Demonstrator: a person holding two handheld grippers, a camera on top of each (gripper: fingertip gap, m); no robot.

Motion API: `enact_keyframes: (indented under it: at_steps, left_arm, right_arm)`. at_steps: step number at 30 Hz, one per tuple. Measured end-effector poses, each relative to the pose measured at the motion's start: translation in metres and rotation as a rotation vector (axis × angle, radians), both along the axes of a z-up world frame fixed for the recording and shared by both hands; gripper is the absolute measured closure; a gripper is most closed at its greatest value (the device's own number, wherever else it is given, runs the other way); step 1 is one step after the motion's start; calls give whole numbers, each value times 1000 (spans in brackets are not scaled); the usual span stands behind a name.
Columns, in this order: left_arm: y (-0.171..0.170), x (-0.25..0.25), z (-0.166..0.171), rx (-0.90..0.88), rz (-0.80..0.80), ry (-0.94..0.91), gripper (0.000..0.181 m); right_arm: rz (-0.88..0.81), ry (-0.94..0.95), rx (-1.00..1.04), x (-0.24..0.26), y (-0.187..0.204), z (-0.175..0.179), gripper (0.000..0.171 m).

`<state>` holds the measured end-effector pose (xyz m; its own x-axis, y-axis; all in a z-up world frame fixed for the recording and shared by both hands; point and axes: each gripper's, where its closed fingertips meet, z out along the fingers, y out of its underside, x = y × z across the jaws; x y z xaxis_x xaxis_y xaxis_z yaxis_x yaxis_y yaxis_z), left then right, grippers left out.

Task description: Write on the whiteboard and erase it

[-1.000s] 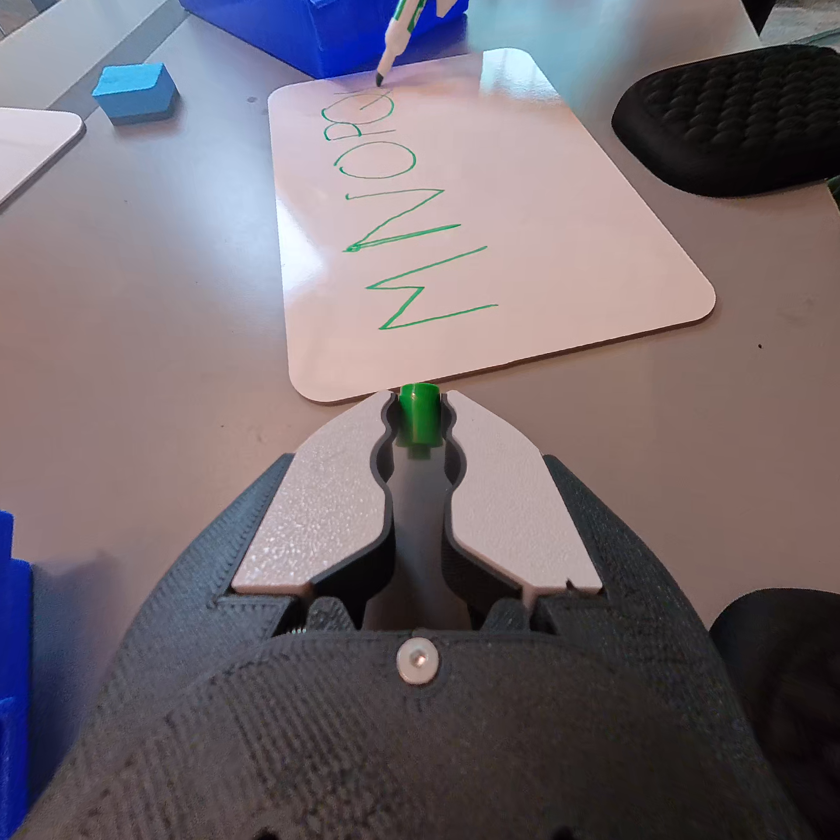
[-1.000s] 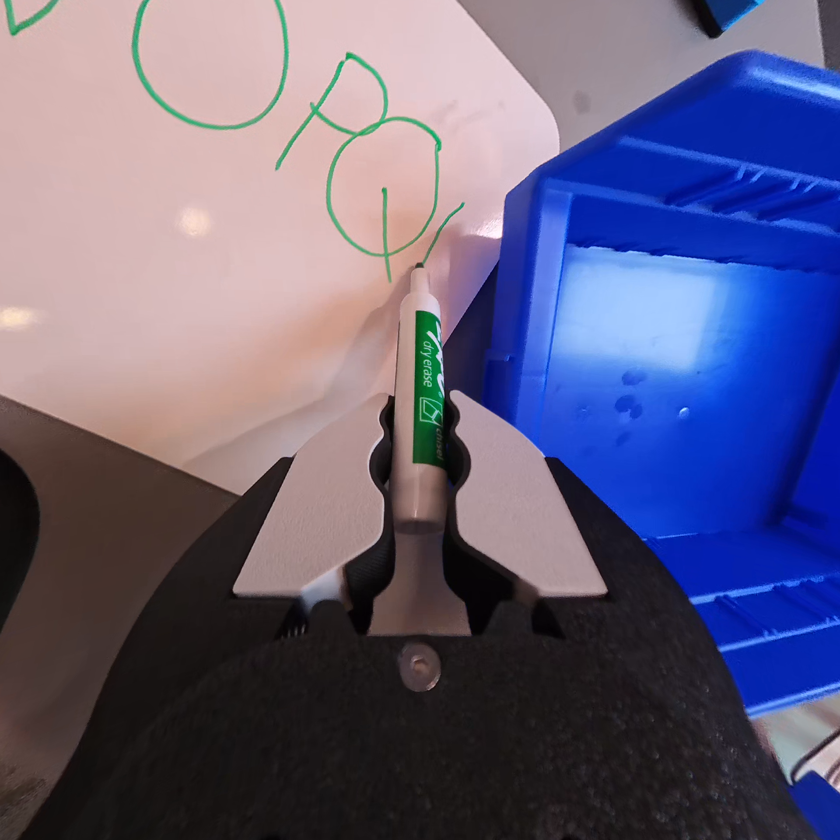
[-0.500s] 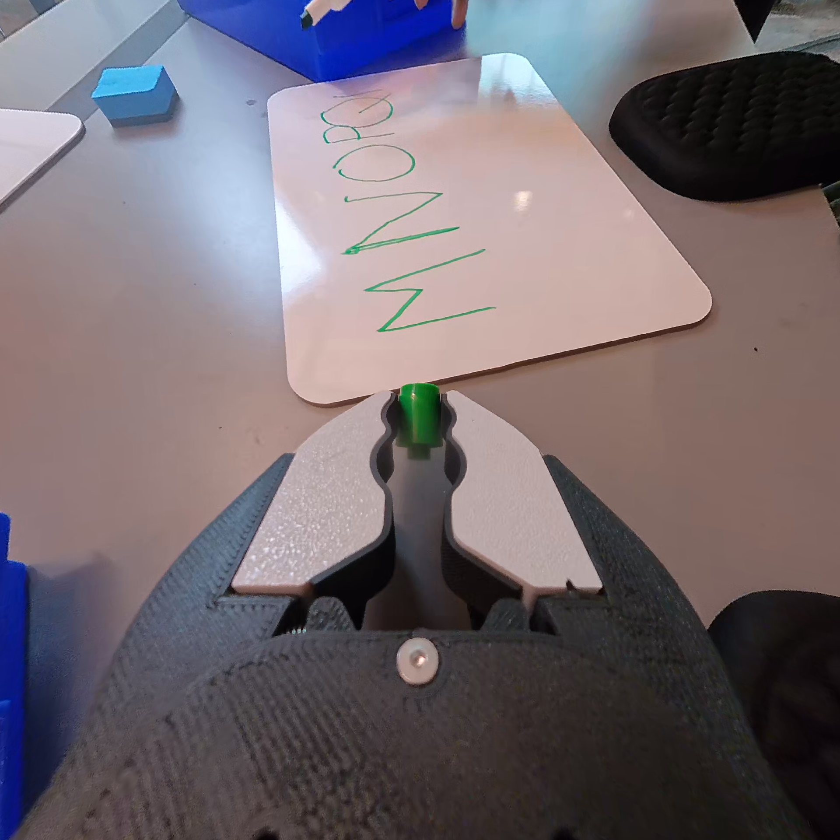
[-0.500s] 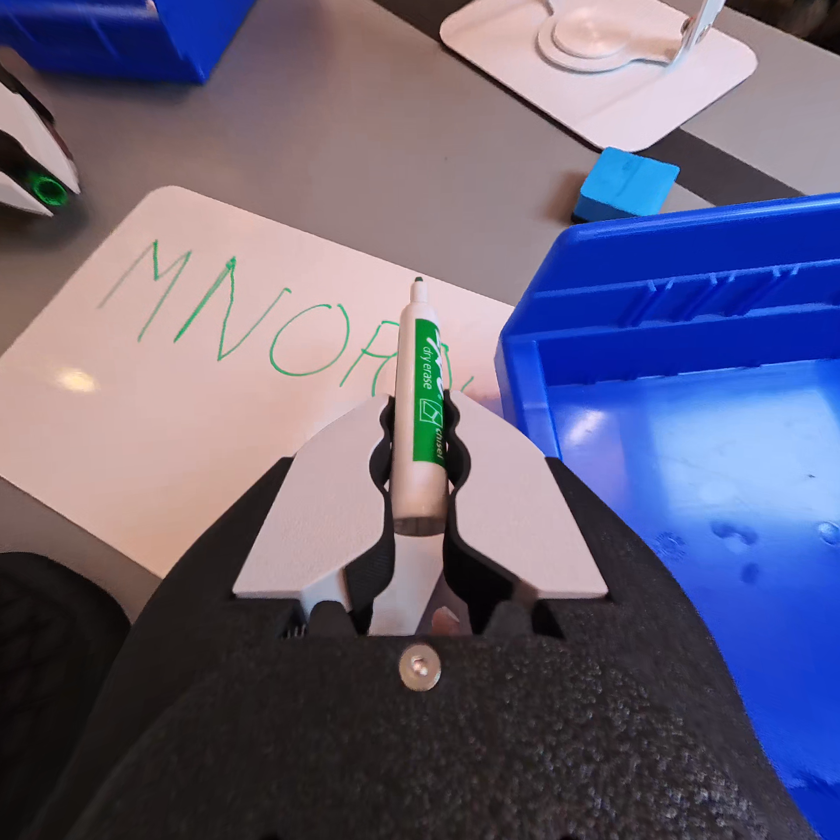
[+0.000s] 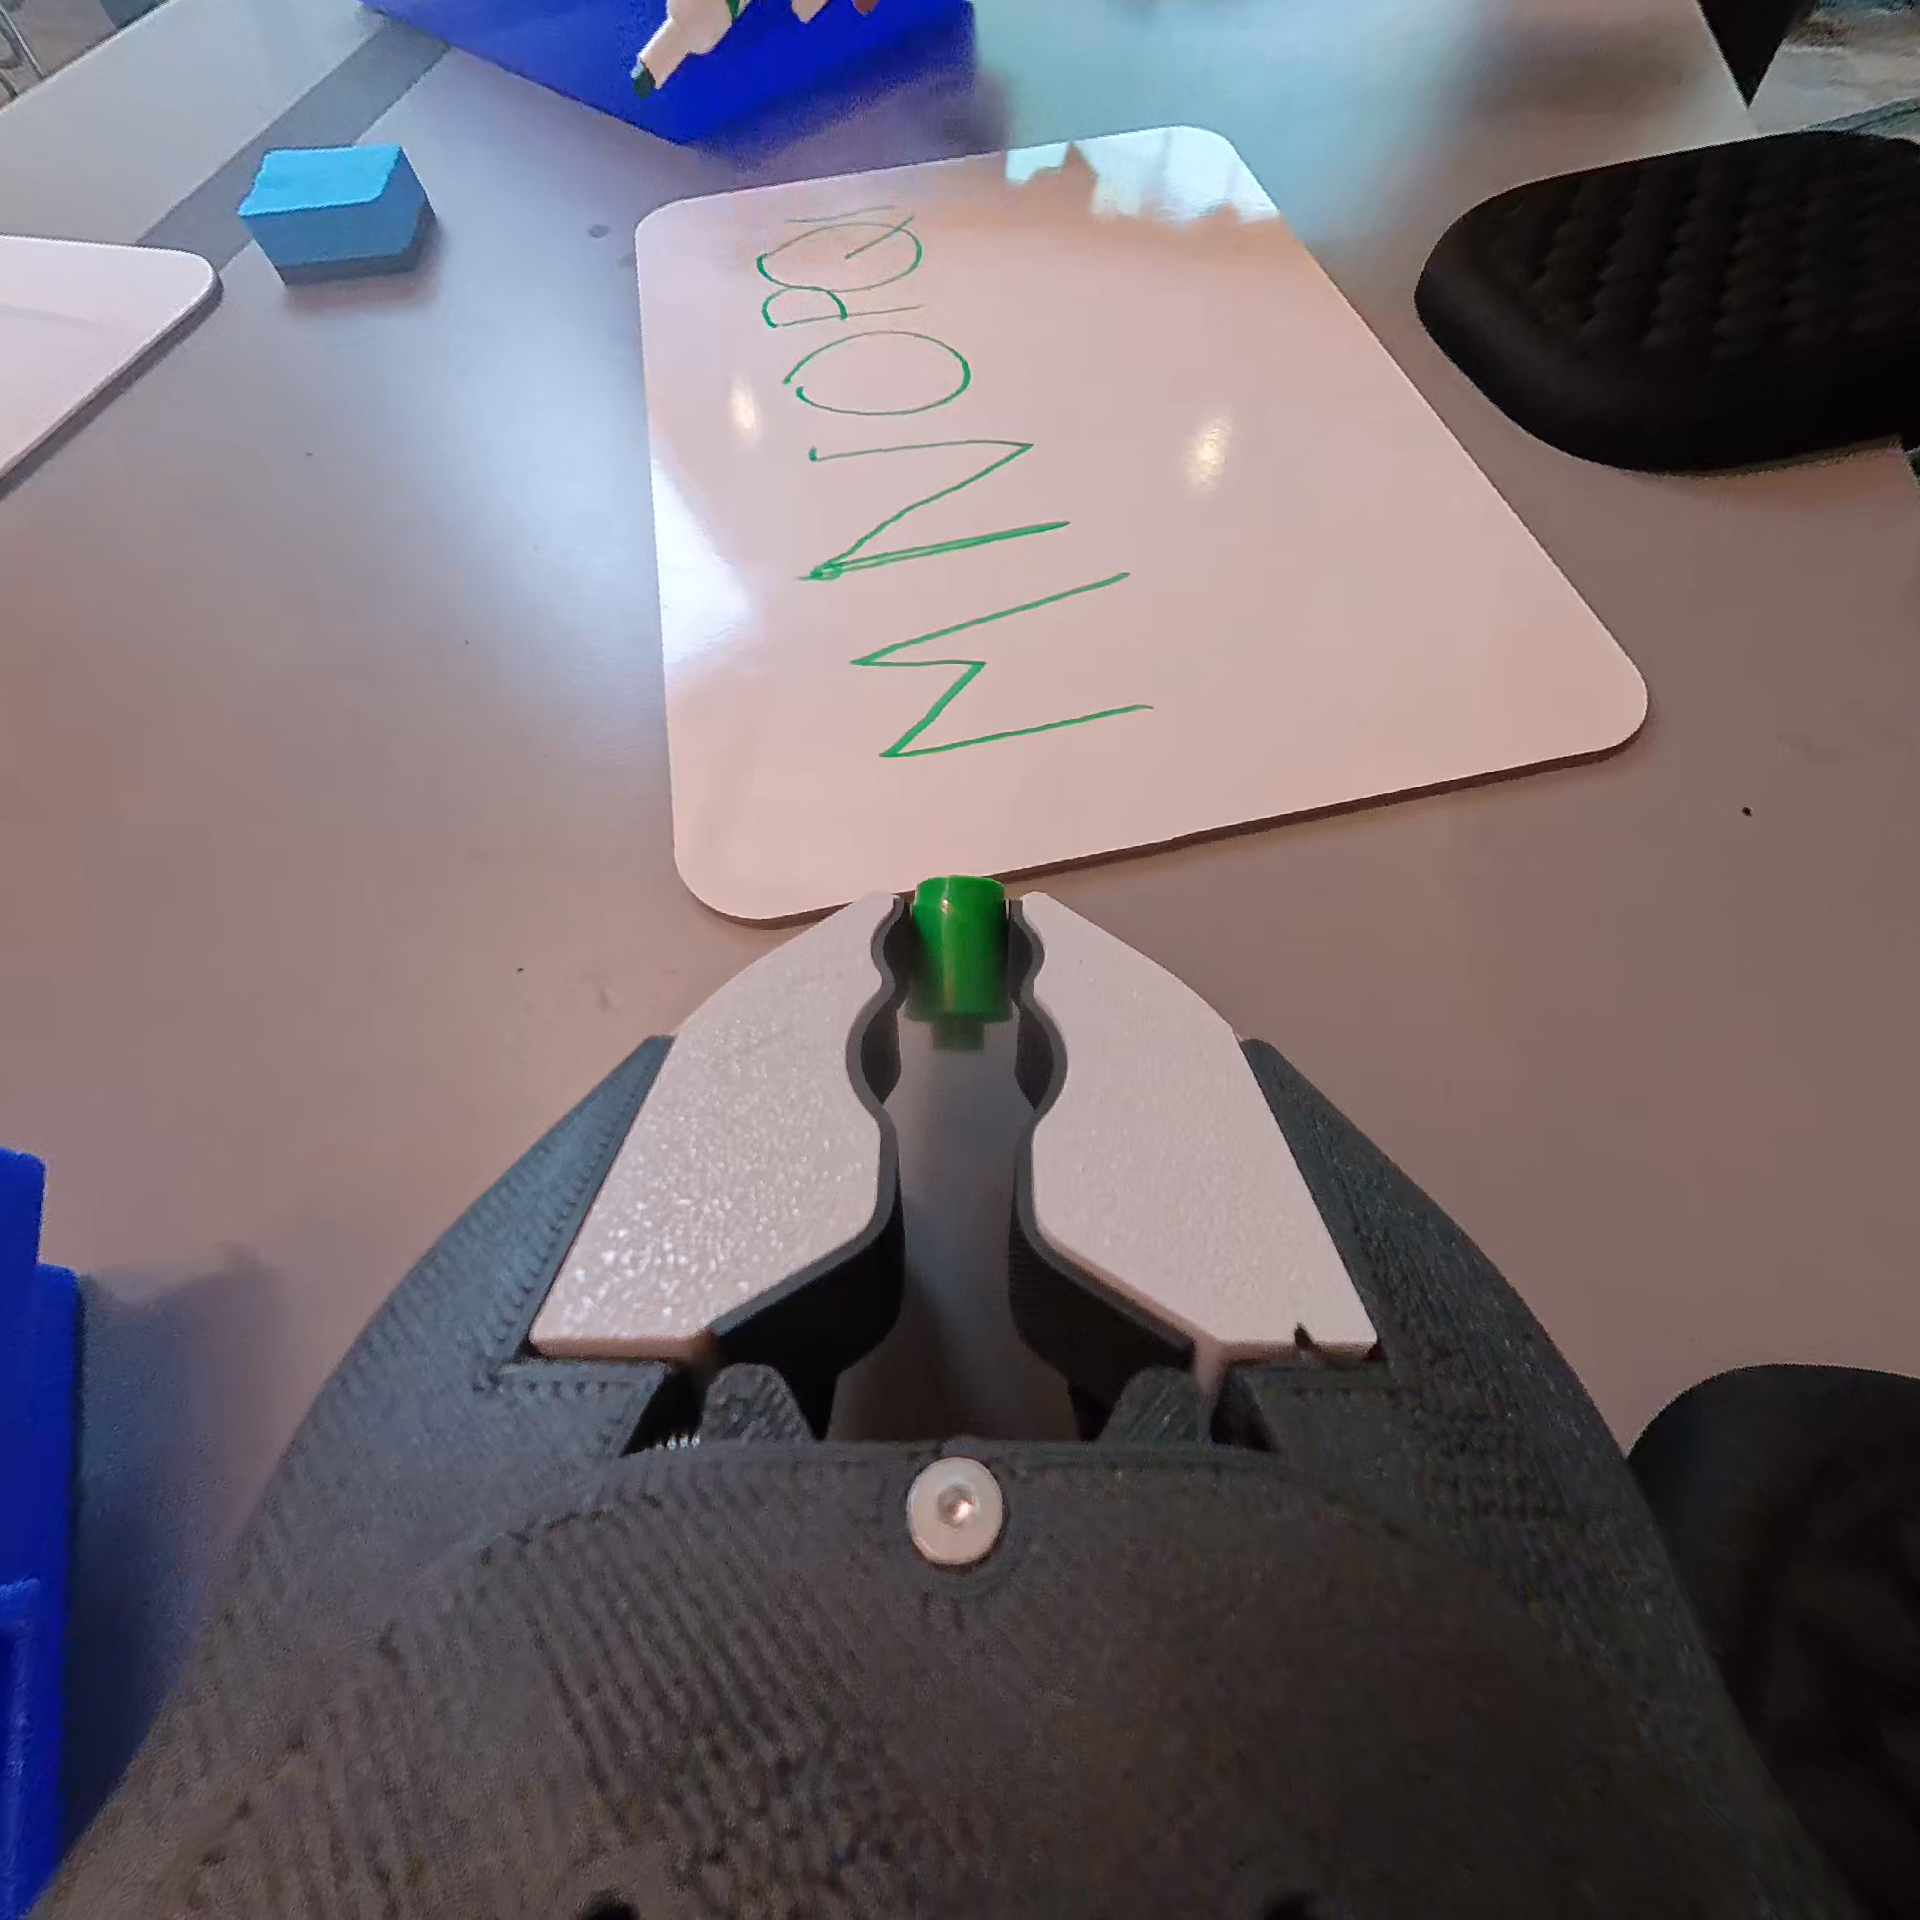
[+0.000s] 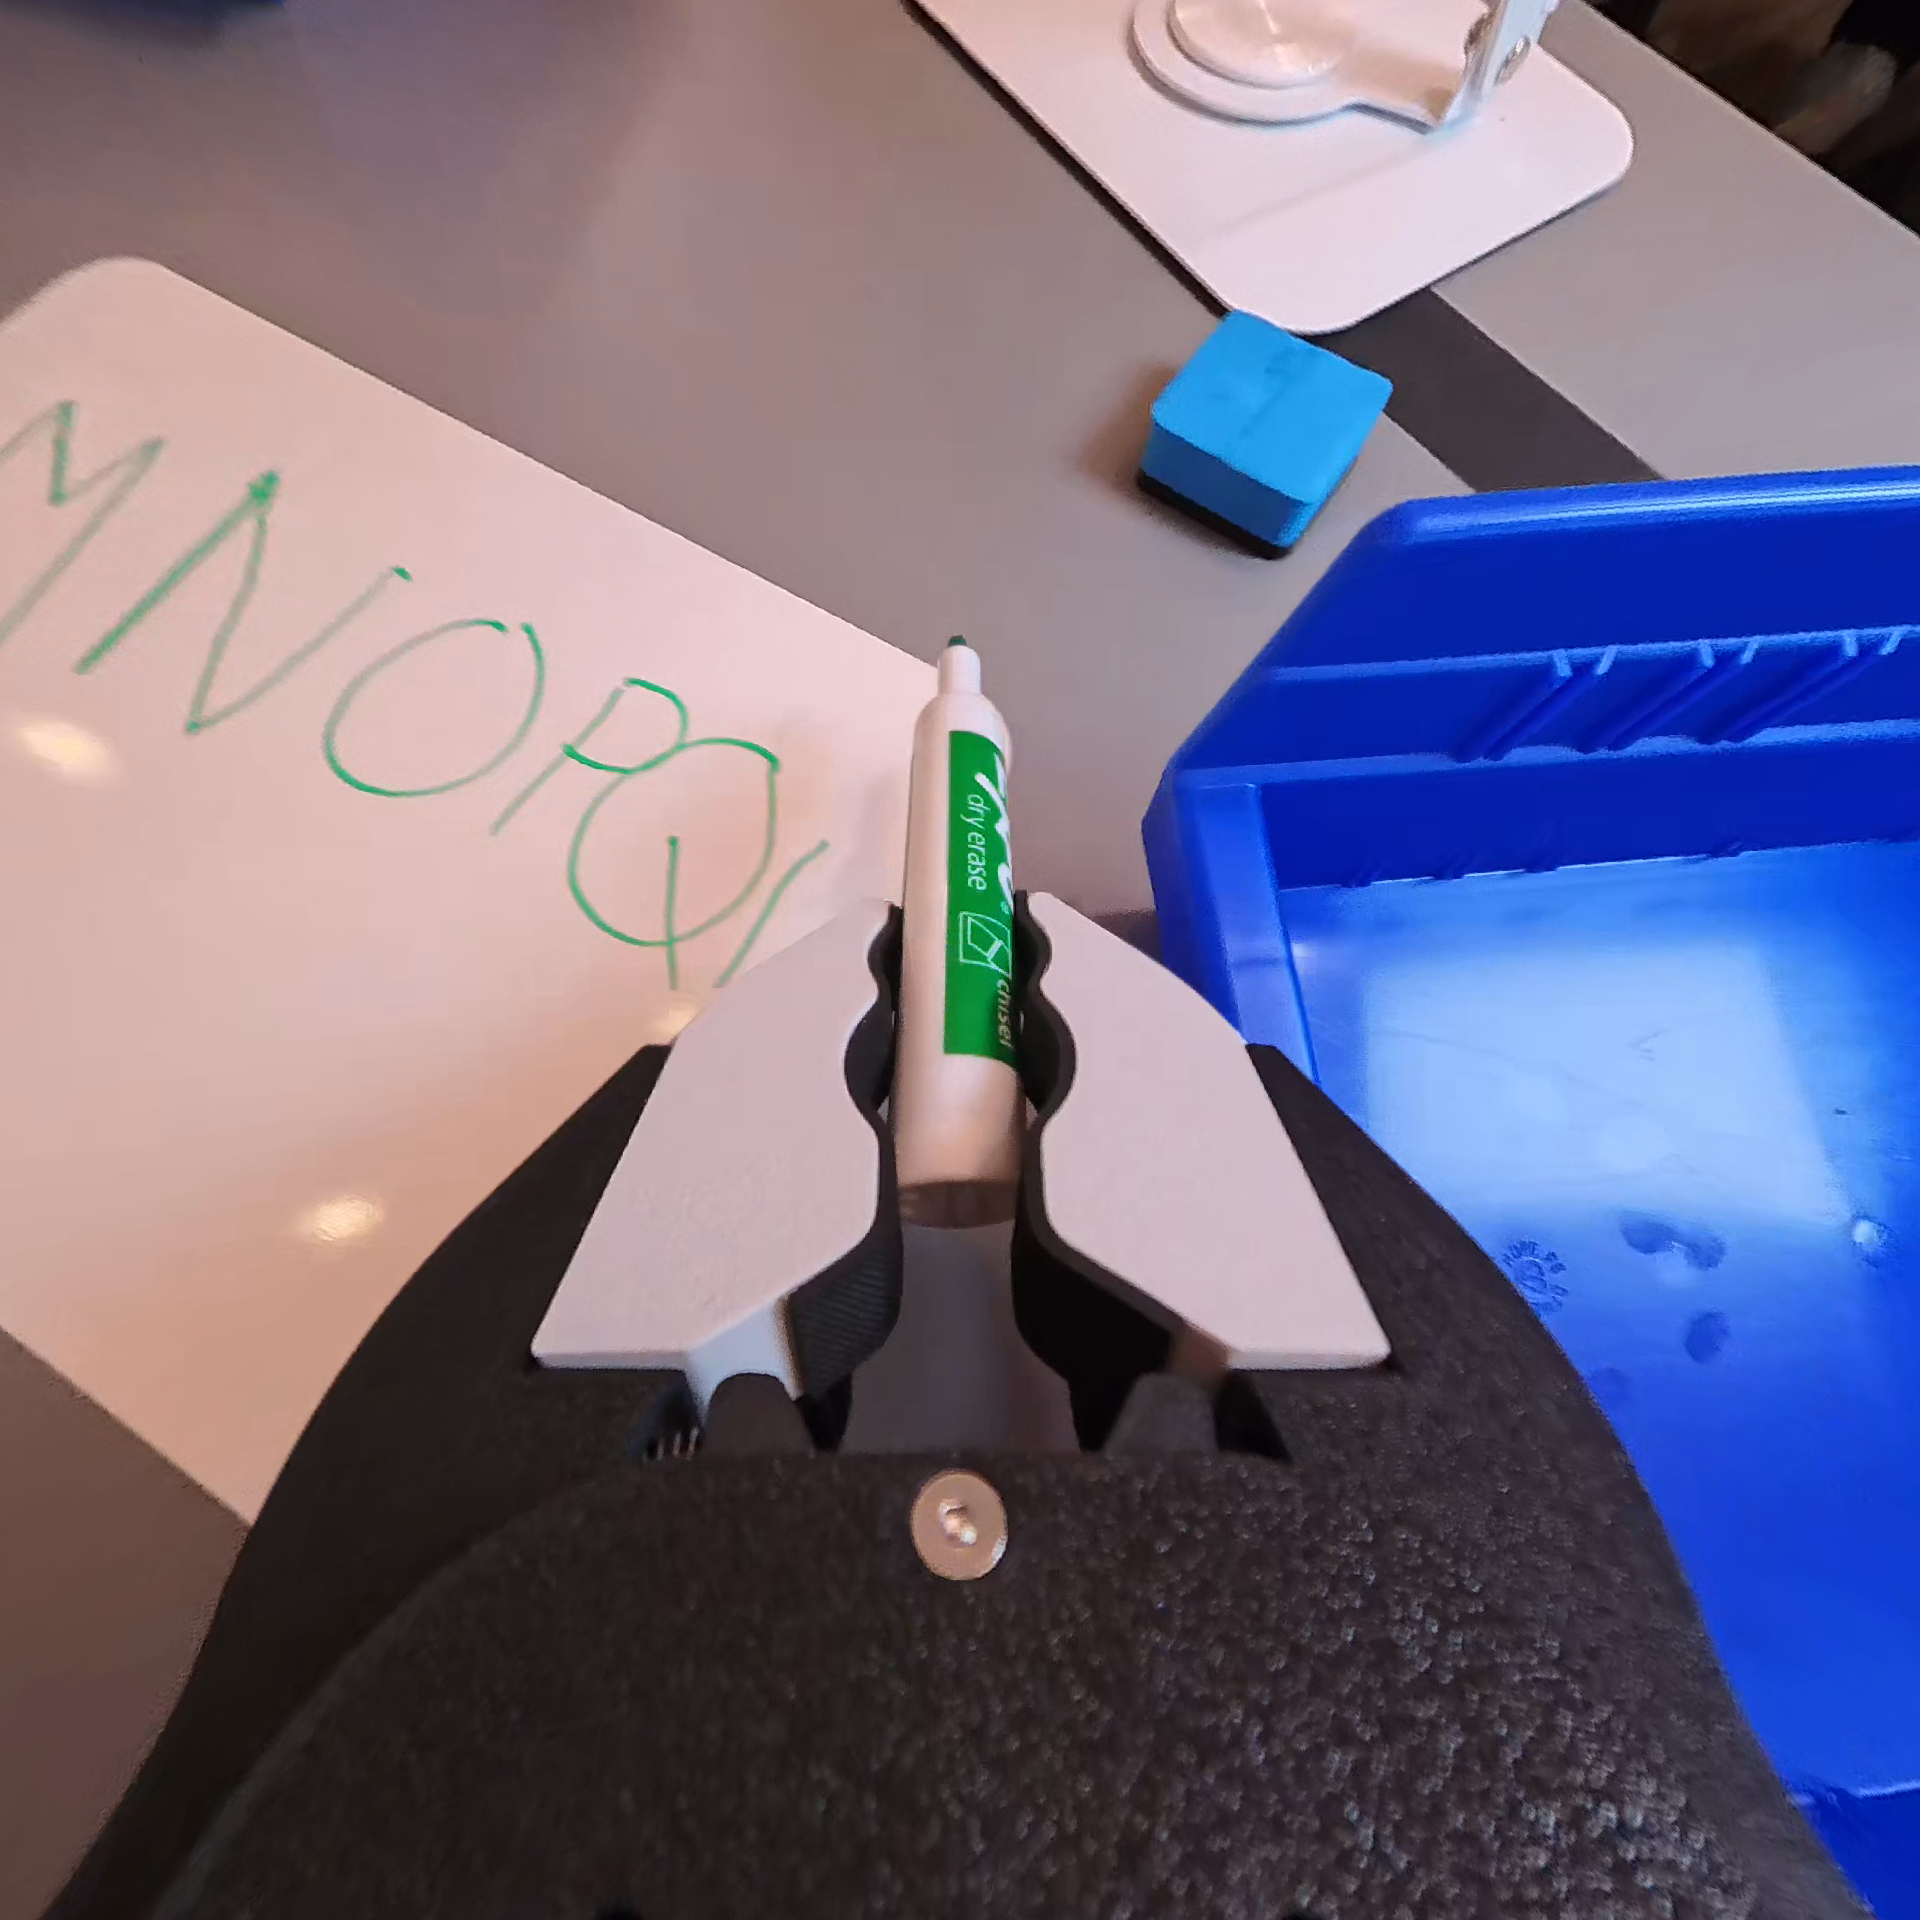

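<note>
**Green writing is down; the erasing has not begun**

Green marker strokes run in one row across the whiteboard (image 5: 1143,499), which lies flat on the grey desk (image 5: 312,727). The row fills the board's length along one long edge and ends right at the corner nearest the blue bin (image 6: 1558,1039), so the writing half of the task looks complete. None of the strokes shows any smear or gap, so erasing has not started.

The right gripper (image 6: 956,914) is clamped on the marker (image 6: 956,935), its barrel lying along the fingers. The bare tip points forward, lifted off the board, above the corner where the row ends, close to the bin's near wall. The left gripper (image 5: 956,914) is closed on the green cap (image 5: 956,951) and hovers just off the board's opposite short edge.

The blue eraser (image 6: 1262,442) sits untouched on the desk beyond the board's far corner, between the bin and a second white board (image 6: 1351,208) near the desk's edge.

What remains, by my reading: cap or put away the marker, free a gripper, fetch the eraser, and wipe the whole row. Both grippers are occupied, so one must release first.
</note>
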<state>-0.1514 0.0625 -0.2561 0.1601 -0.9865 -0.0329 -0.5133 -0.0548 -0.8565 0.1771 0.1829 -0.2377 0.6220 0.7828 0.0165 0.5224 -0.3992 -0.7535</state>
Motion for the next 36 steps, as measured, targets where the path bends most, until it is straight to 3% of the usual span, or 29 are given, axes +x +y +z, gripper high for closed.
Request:
enact_keyframes:
  at_steps: [13, 36]
  left_arm:
    - [-1, 0, 0, -2, -6, 0, 163]
    - [-1, 0, 0, 1, -8, 2, 163]
  right_arm:
    - [130, -228, -98, 8, -38, -9, 152]
    - [91, -358, -112, 15, -30, -17, 152]
